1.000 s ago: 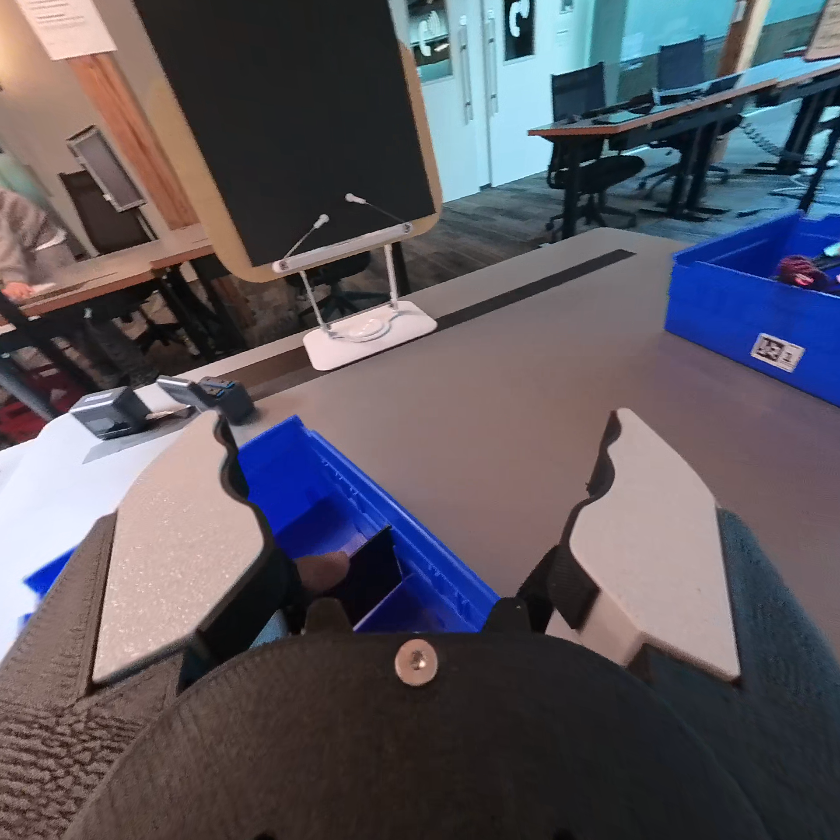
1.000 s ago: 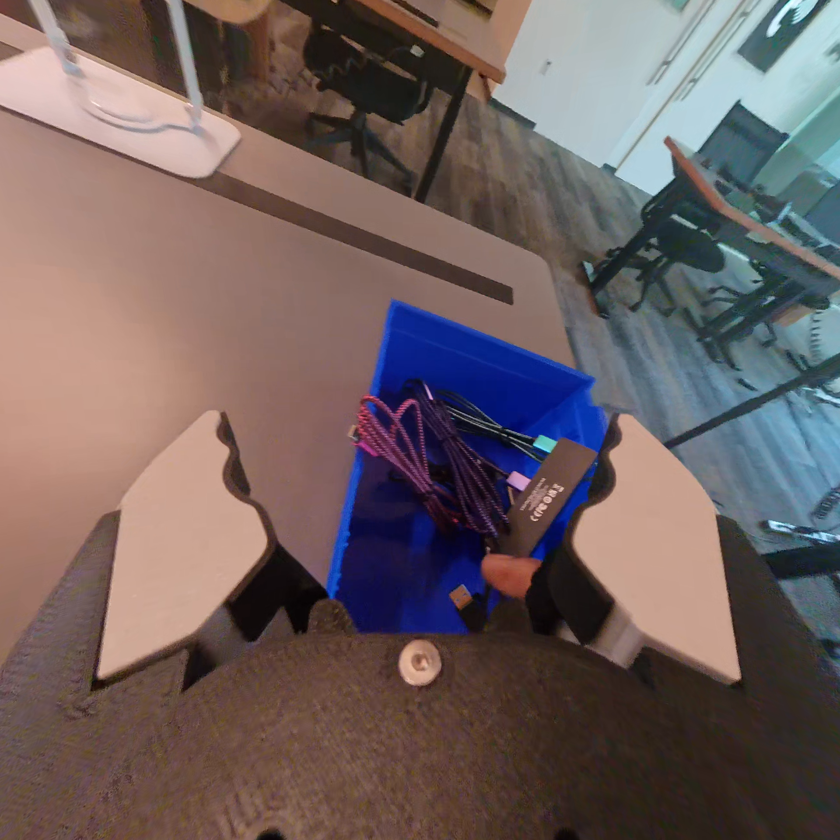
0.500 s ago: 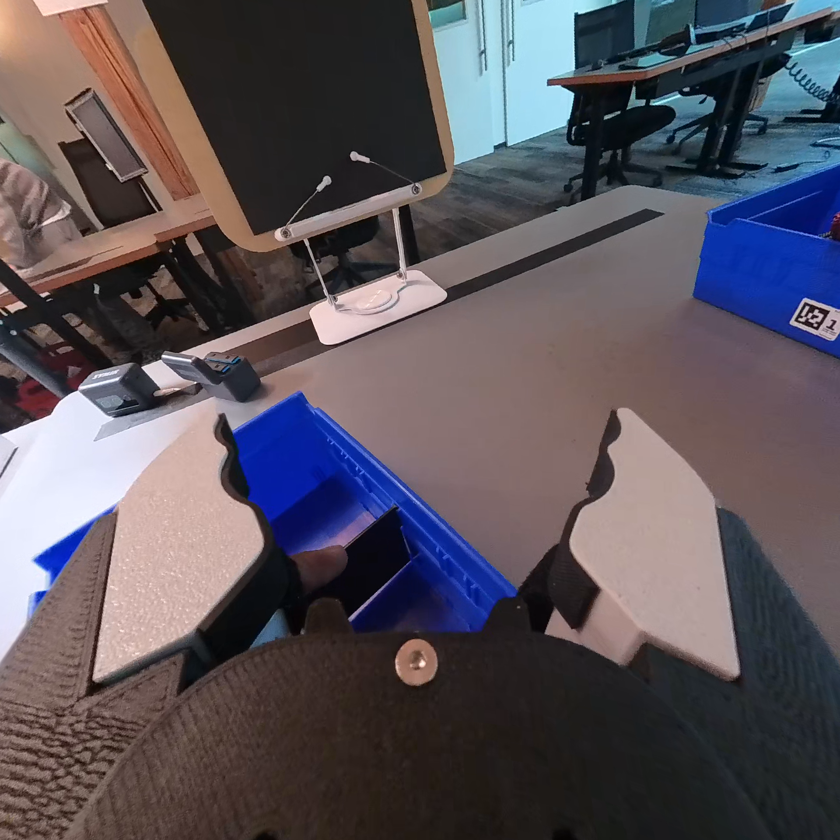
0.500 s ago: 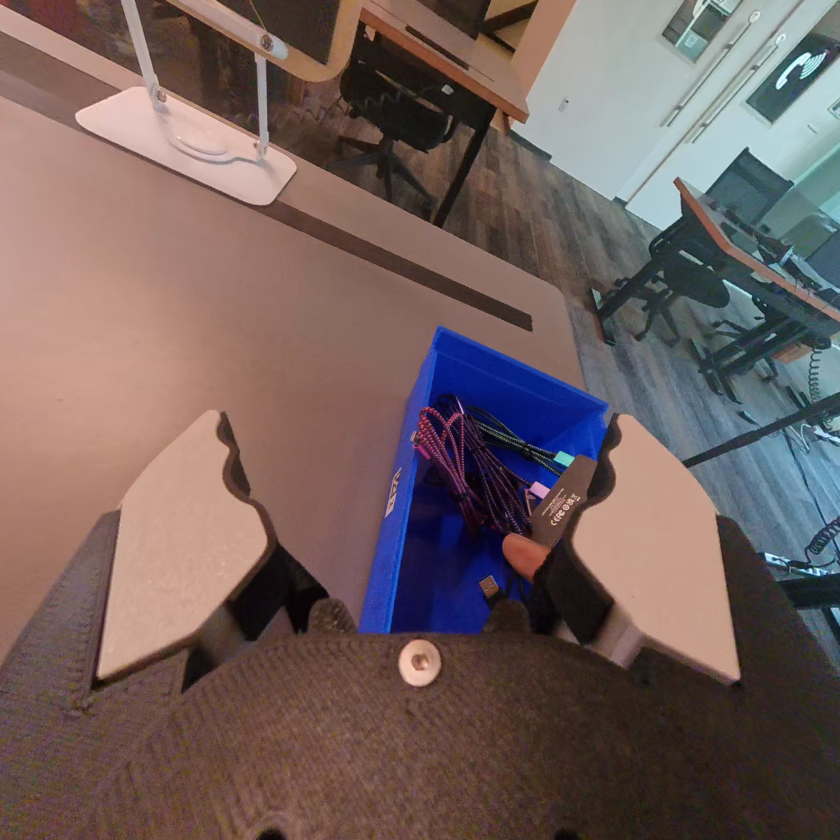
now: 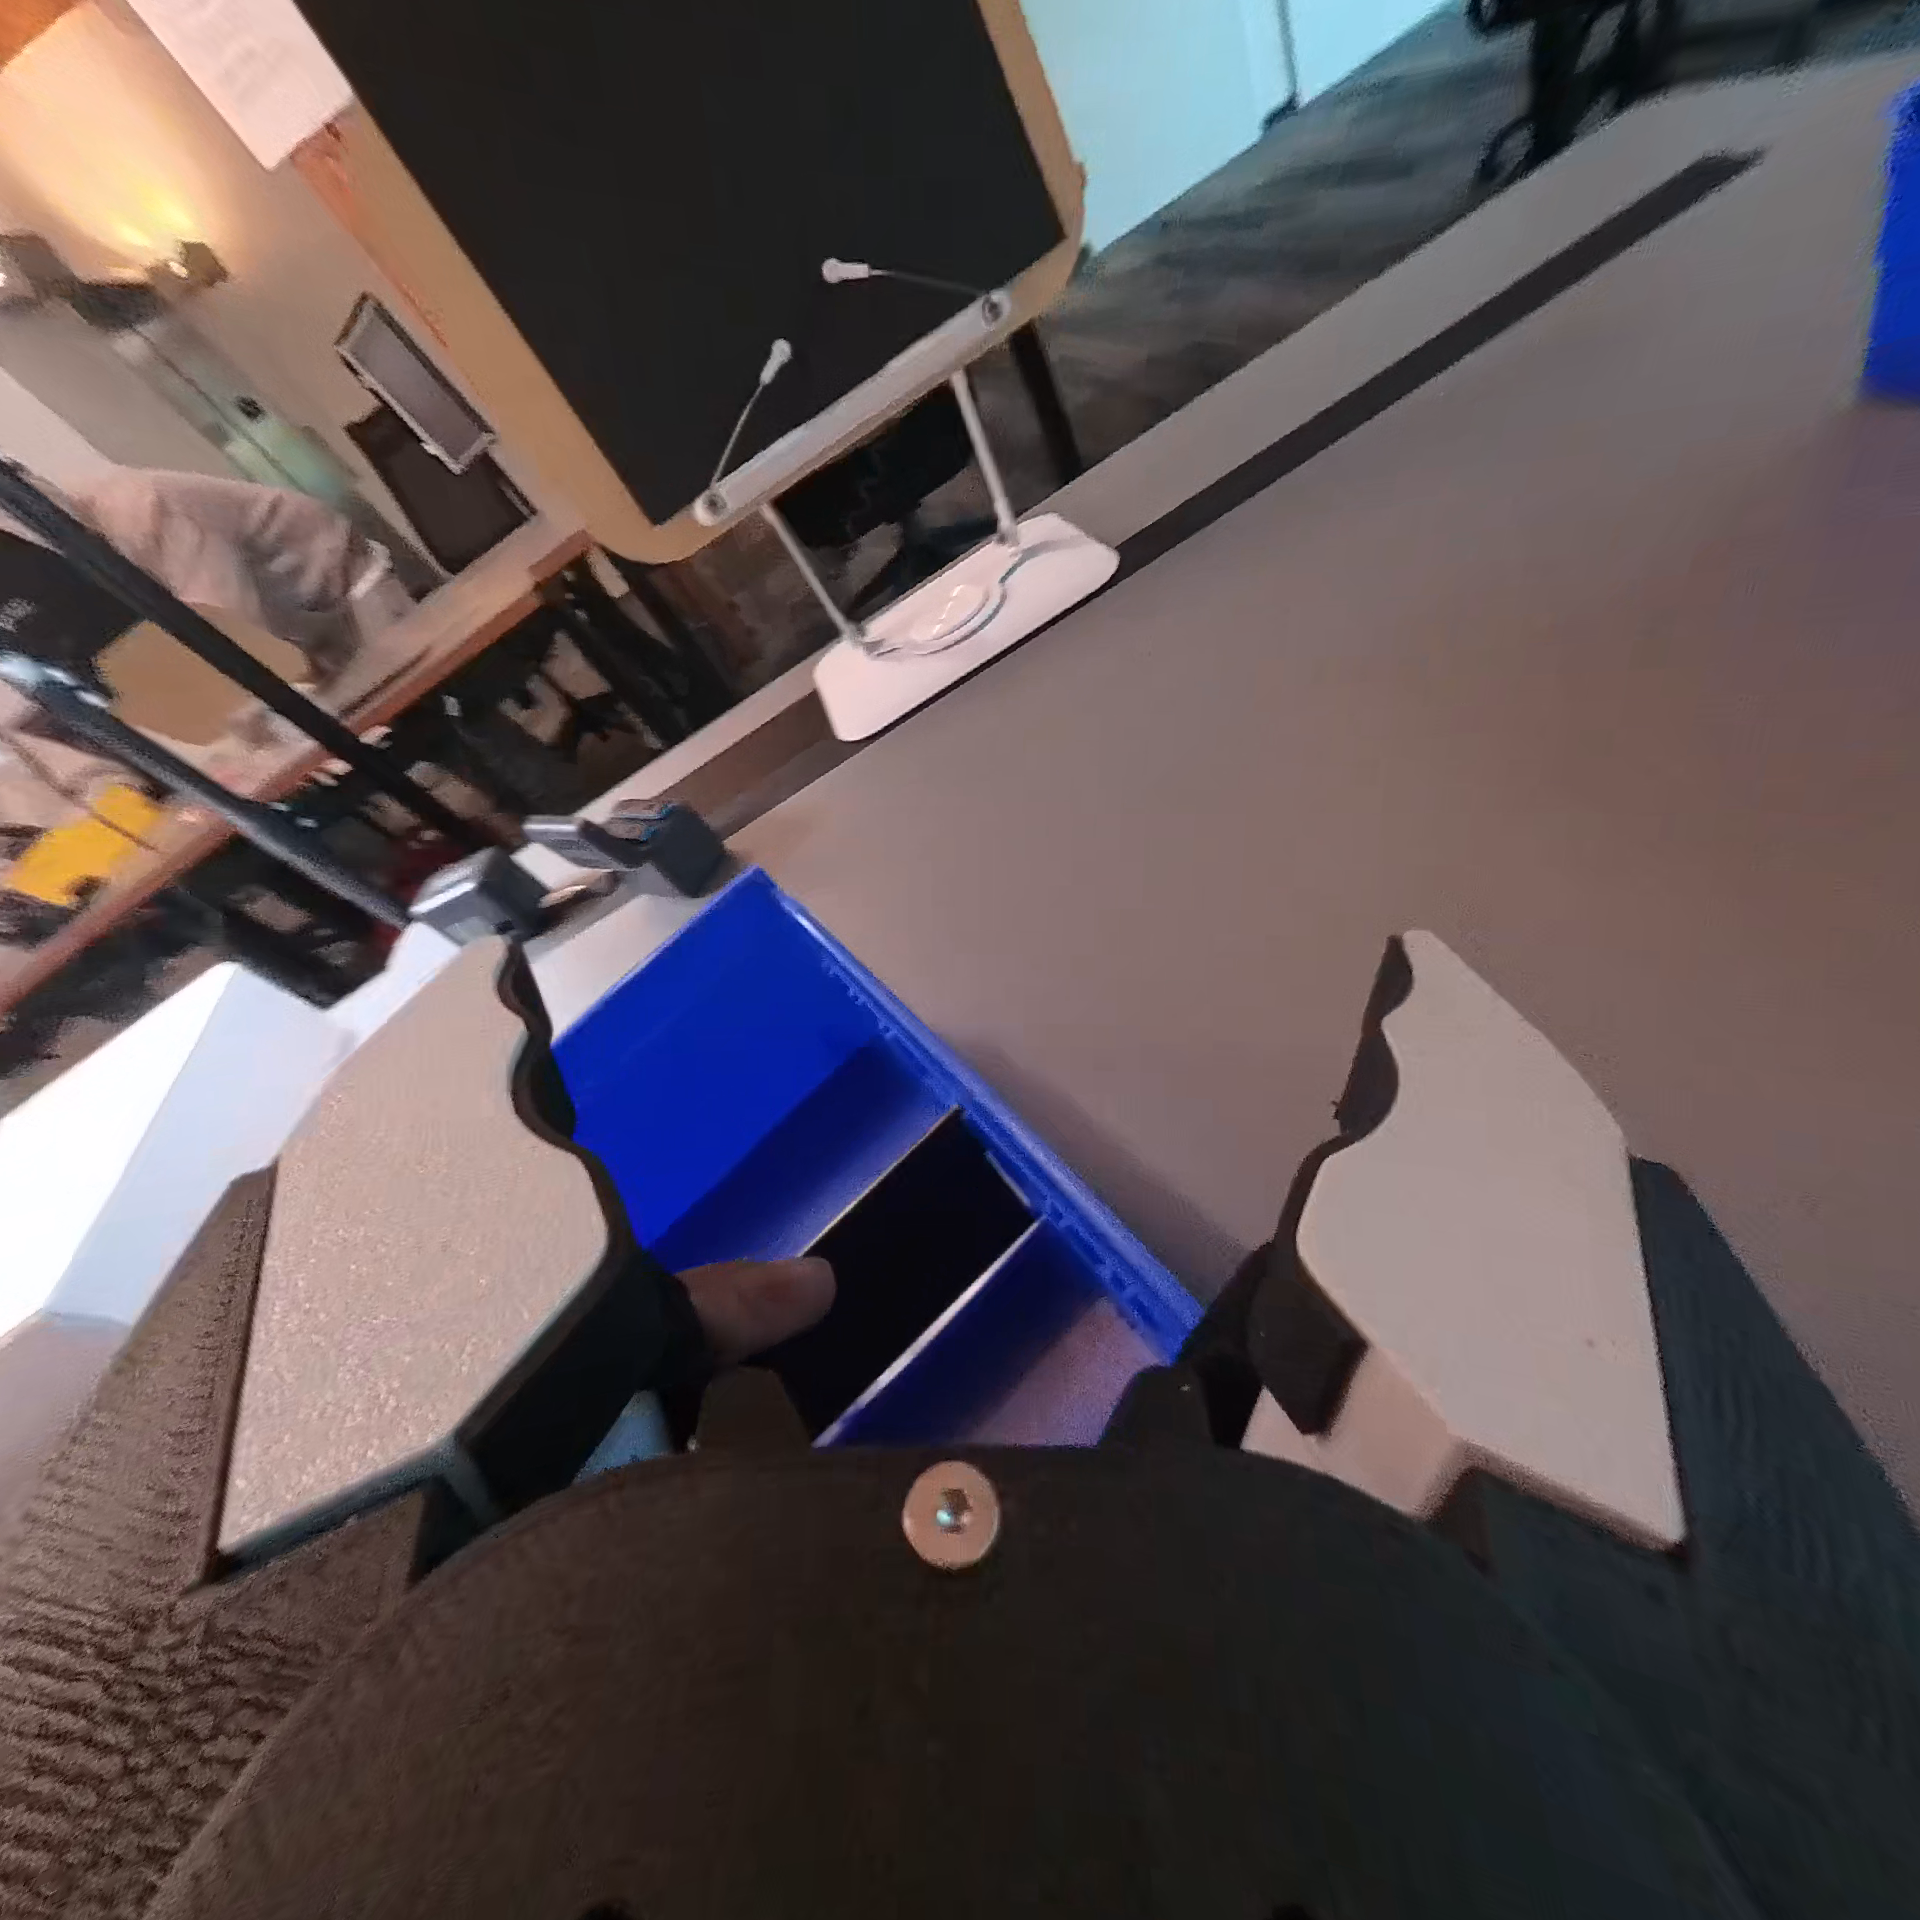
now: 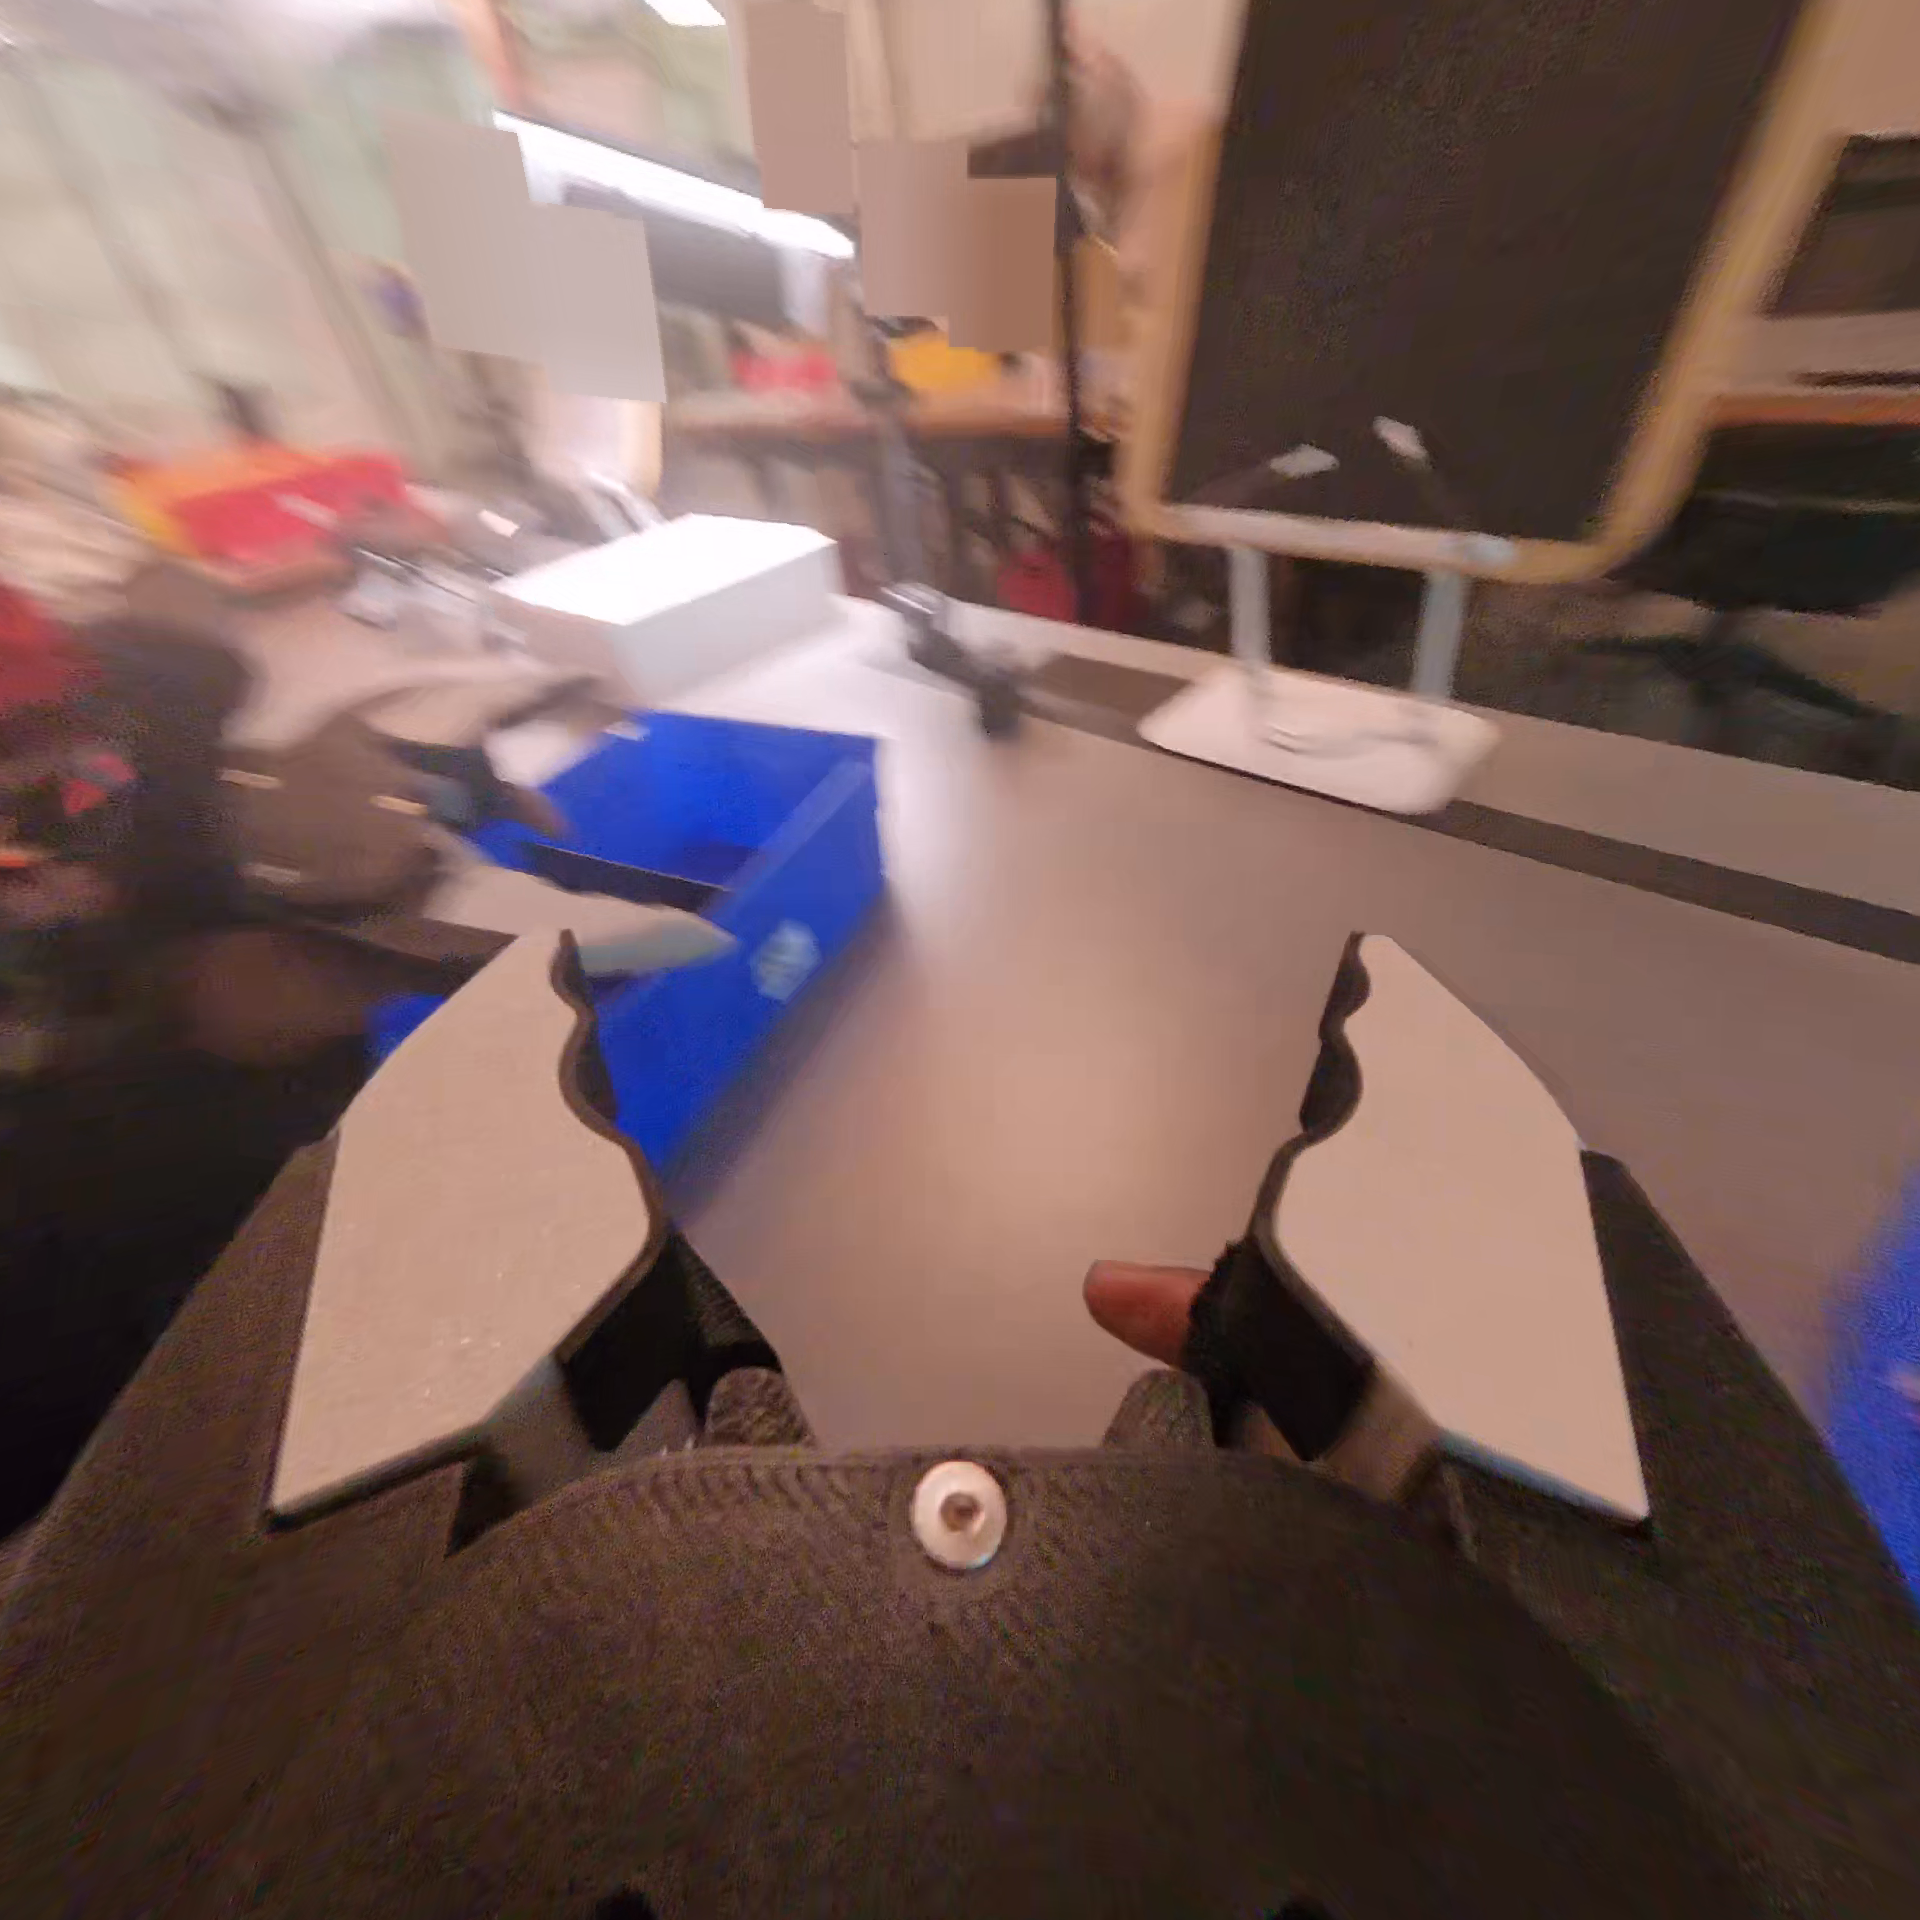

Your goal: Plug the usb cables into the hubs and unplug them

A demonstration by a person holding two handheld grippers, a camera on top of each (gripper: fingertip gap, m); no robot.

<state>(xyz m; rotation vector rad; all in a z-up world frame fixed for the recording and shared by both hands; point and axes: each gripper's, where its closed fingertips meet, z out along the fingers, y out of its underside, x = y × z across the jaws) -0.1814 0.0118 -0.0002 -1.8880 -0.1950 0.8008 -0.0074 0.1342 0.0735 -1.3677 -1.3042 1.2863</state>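
Observation:
My left gripper (image 5: 951, 951) is open and empty, low over a blue bin (image 5: 727, 1029) with a black divider (image 5: 914, 1216). Two small grey USB hubs (image 5: 644, 842) lie on the table just beyond that bin. My right gripper (image 6: 958, 940) is open and empty over the bare grey table (image 6: 1039, 1039). The right wrist view is blurred. It shows the same divided blue bin (image 6: 748, 914) to the left, with the left gripper's fingers (image 6: 644, 940) over it, and the hubs (image 6: 966, 665) as dark shapes behind it. No cable shows clearly.
A black board on a white stand (image 5: 966, 623) is at the table's far edge, next to a dark strip. A second blue bin (image 5: 1896, 260) is at the far right; its blue edge (image 6: 1881, 1351) shows blurred. A white box (image 6: 665, 592) sits behind the divided bin.
My right gripper has swung left, away from the blue bin of cables, and now faces the divided bin and the board. My left gripper has tilted and stays over the divided bin.

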